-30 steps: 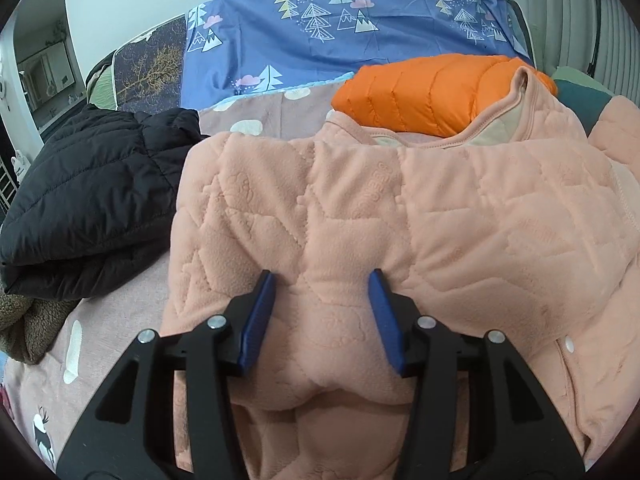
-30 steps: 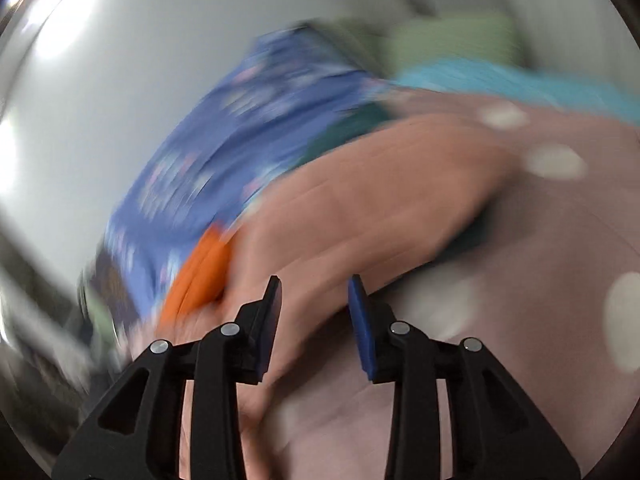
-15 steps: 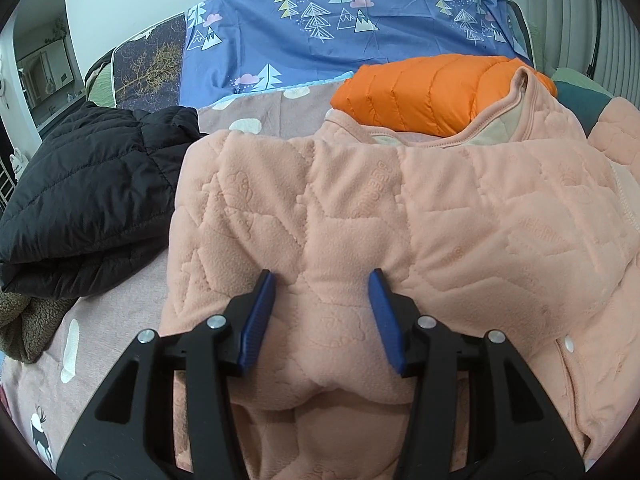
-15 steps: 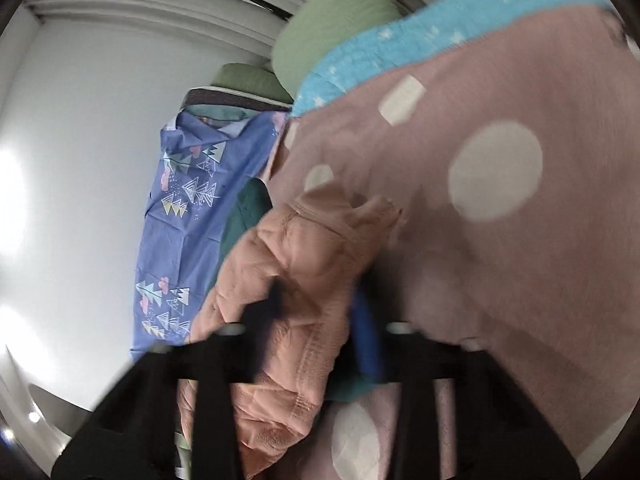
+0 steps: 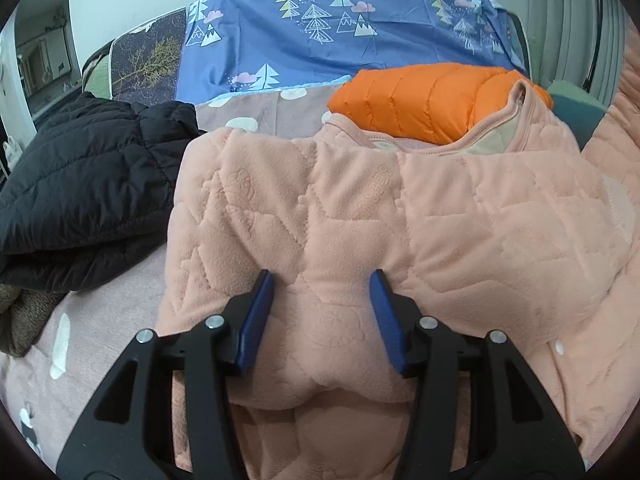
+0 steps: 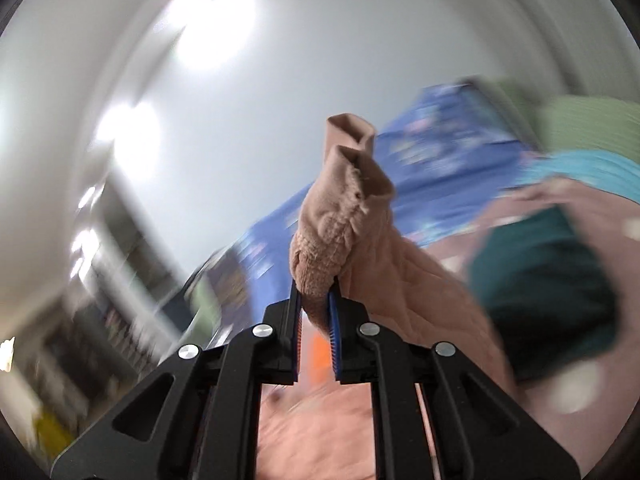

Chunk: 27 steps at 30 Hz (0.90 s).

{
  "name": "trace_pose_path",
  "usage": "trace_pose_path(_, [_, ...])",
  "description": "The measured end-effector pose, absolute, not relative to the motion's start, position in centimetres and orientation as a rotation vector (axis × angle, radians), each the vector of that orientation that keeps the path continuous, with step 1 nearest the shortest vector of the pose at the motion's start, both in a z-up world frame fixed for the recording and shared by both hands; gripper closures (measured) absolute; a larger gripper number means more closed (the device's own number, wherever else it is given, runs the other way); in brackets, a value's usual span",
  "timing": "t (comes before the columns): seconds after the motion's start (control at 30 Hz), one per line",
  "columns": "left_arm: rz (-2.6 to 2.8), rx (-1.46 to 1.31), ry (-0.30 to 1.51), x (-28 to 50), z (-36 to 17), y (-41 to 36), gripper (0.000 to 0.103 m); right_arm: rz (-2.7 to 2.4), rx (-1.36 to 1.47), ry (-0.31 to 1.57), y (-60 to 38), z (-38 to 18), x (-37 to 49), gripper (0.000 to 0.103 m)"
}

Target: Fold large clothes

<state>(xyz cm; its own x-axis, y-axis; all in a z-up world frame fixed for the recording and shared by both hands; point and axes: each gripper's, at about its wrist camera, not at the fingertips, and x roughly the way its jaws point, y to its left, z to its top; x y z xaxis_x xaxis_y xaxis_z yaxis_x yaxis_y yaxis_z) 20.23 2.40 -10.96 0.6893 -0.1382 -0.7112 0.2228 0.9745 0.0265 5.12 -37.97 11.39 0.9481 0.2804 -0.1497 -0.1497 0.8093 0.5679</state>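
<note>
Sleeve cuff (image 6: 340, 216) sits pinched in the right gripper (image 6: 315, 312), lifted clear. Left gripper (image 5: 320, 312), half-wide, presses a fleece fold of the peach jacket (image 5: 400, 220) spread on the bed (image 5: 100, 320). Best to carry the sleeve across smoothly, keeping that anchor firm.

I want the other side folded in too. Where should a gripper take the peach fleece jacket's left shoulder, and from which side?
Pinch the rounded outer corner of the peach fleece jacket, coming in from the black jacket side. That edge overhangs the sheet freely, so one pad could likely slide underneath.
</note>
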Motion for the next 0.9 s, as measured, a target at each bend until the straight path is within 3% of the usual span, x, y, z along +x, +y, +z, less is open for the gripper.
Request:
trace_pose_path(0.17, [-0.319,-0.134,0.775,19.8,-9.4,6.0,0.039,0.443,0.395,0.413,-22.3,8.9,9.0,0.091])
trace_pose_path(0.23, [-0.385,-0.273,0.765,19.4,-8.2,8.1,0.027,0.496,0.336,0.538,-17.2,5.5,11.0,0.090])
trace_pose_path(0.43, [-0.565,-0.473,0.718,18.2,-5.9,11.5,0.012,0.478,0.199,0.890,-10.5,-4.5,14.4,0.080])
trace_pose_path(0.6, [-0.533,-0.348,0.849,19.4,-7.7,8.1,0.010,0.473,0.204,0.905,-10.8,-5.1,12.4,0.076])
trace_pose_path(0.67, [-0.544,-0.296,0.900,19.9,-8.6,6.2,0.013,0.446,0.181,0.868,-11.8,-4.2,11.1,0.064])
trace_pose_path(0.7, [-0.545,-0.266,0.905,20.0,-8.7,5.3,0.032,0.423,0.173,0.848,-12.6,-3.7,10.6,0.061])
trace_pose_path(0.73, [-0.540,-0.213,0.905,20.1,-8.7,4.1,0.073,0.393,0.167,0.829,-13.4,-3.2,10.3,0.059])
trace_pose_path(0.8, [-0.548,-0.188,0.907,20.5,-7.8,3.1,0.088,0.335,0.158,0.804,-15.0,-2.7,9.4,0.059])
trace_pose_path(0.9, [-0.546,-0.178,0.714,19.6,-1.6,4.1,0.089,0.228,0.161,0.733,-18.2,-1.4,8.8,0.059])
